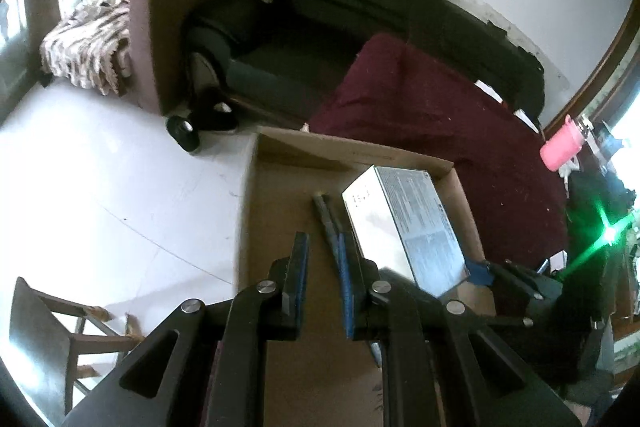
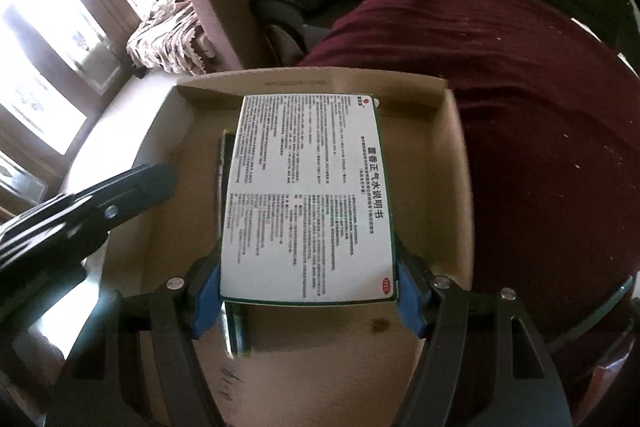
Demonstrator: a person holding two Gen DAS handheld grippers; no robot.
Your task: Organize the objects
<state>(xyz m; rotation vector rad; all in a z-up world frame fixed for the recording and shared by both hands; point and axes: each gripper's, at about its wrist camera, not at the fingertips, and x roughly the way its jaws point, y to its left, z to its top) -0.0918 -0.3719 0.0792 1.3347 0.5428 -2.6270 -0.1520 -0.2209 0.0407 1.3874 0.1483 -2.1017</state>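
The right gripper (image 2: pixel 308 301) pinches a white medicine box (image 2: pixel 308 195) between its jaws, over the cardboard tray (image 2: pixel 454 155), near its far edge. The left gripper (image 1: pixel 324 283) seems empty, jaws nearly pressed together, above the tray's middle.

White medicine box (image 2: pixel 308 199) with dense printed text, green-edged, held tilted over open cardboard box (image 2: pixel 448 155)

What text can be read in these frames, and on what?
"藿香正气水说明书": heading down the right side of the white box, held by the right gripper.
Fine print on that face, and its red logos: too small to read.
Print on the cardboard tray: blurred.
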